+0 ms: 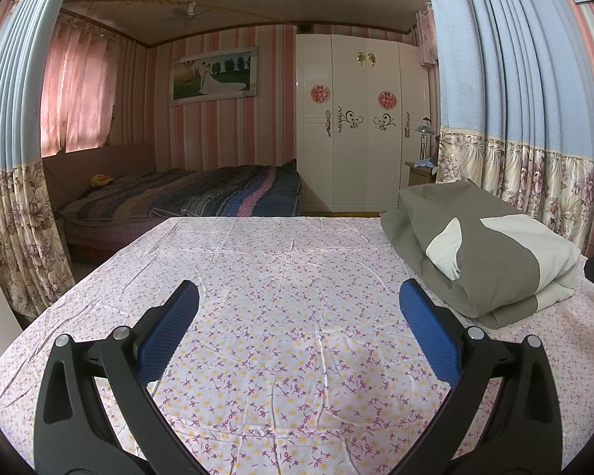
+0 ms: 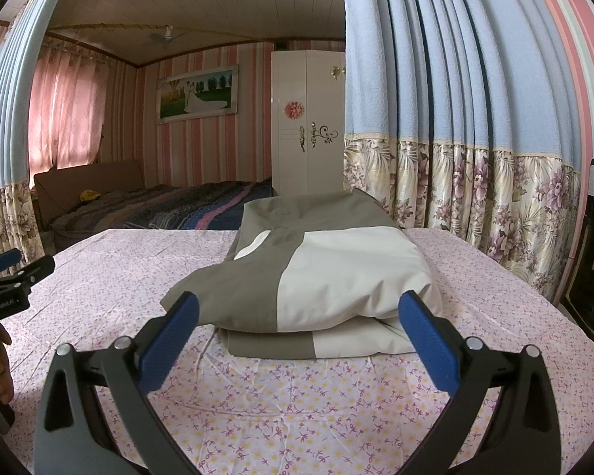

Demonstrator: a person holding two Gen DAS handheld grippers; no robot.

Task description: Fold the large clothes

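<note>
The olive-grey and cream fabric bundle [image 2: 316,277], already folded into a thick stack, sits on the pink floral bedsheet [image 2: 297,407] toward the curtain side, right ahead of my right gripper [image 2: 297,324], which stands spread wide and empty. My left gripper [image 1: 299,312] is equally wide over bare sheet. I judge that grabbing only the loose top flap would drag the layers apart and undo the fold.

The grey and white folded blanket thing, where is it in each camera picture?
Left wrist view: folded grey-and-white garment at the right edge, on the flowery sheet.
Right wrist view: centre, just beyond the open right gripper.
Shared landmark: the white wardrobe behind.
</note>
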